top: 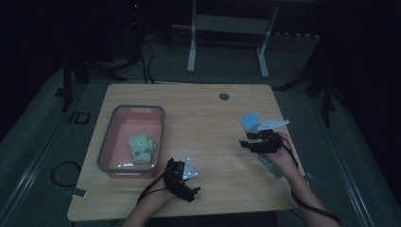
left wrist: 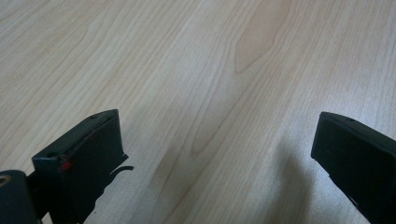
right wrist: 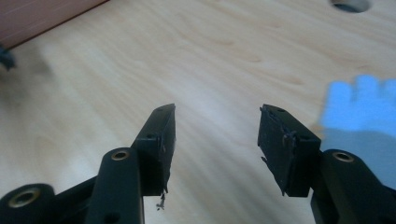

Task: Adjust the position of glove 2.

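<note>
Two grippers work over the wooden table. Largest on the table, the pink basket sits at its left side, with a folded green cloth inside. The blue glove lies right of the basket, well apart. The right gripper is just beside the glove, jaws parted, empty. The left gripper, near the basket's front corner, gapes wide, holding nothing.

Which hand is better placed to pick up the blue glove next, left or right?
Right, most likely. The right gripper sits open just beside the blue glove, which lies close off its fingers in the right gripper view. The left gripper is open too, but over bare table near the pink bin.
</note>
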`<state>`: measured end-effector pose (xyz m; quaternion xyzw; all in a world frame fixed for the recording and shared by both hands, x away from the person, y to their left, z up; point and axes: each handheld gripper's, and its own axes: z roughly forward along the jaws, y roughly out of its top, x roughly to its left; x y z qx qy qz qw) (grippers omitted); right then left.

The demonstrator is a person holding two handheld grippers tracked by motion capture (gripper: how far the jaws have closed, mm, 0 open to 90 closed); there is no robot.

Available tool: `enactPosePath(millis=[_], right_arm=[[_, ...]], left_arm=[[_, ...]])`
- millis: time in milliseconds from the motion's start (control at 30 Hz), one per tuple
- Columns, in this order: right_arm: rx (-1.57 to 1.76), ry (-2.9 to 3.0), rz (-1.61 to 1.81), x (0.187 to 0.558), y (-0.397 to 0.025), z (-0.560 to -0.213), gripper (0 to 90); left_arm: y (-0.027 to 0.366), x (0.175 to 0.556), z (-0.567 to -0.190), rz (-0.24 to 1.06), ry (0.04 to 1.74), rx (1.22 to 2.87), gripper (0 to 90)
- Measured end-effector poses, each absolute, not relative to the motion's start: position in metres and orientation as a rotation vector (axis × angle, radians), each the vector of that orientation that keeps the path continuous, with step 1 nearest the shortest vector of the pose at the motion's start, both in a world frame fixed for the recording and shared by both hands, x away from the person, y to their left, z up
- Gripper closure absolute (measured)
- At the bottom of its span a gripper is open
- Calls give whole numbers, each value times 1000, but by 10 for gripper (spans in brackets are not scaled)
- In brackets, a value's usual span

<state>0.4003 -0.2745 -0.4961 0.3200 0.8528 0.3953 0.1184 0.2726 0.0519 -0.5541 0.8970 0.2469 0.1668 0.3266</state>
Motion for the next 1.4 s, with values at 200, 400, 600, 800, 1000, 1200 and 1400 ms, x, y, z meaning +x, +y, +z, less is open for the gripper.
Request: enactPosePath(millis=[200, 400, 600, 800, 1000, 1200, 1400], right_arm=[[972, 2445, 1122, 418, -285, -493, 466], [1046, 2410, 1075, 445, -292, -494, 493], [1130, 2376, 1013, 475, -298, -503, 528], [1150, 2384, 915, 494, -301, -522, 544], [1200, 2385, 813, 506, -306, -538, 587], [1239, 2377, 834, 504, -308, -542, 763], [1324, 2370, 798, 505, -302, -538, 843]], left_arm=[[54, 272, -558, 449, 683, 2336, 27], [57, 272, -557, 453, 689, 2310, 26], [59, 272, -559, 434, 692, 2311, 26], [62, 271, -558, 437, 709, 2289, 26], [63, 270, -559, 441, 708, 2287, 26], [64, 270, -559, 441, 705, 2272, 26], [67, 270, -558, 421, 710, 2253, 27]])
